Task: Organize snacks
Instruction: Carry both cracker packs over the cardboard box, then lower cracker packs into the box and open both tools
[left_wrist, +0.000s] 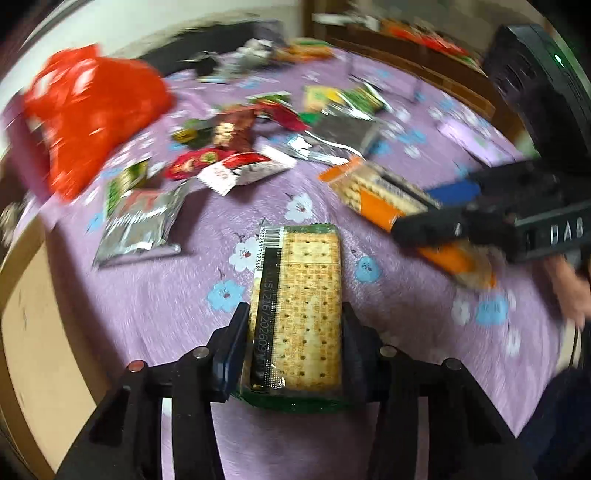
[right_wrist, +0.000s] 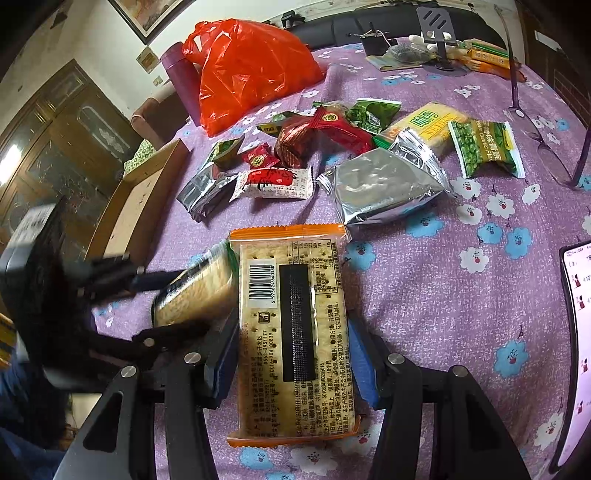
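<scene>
Both cracker packs are up off the table, green-edged cracker pack (left_wrist: 295, 314) pinched in the left claw (left_wrist: 293, 347) and orange-edged cracker pack (right_wrist: 291, 332) in the right claw (right_wrist: 291, 354), while ahead the loose snack pile (right_wrist: 332, 147) looks unsorted, so probably early days.
</scene>
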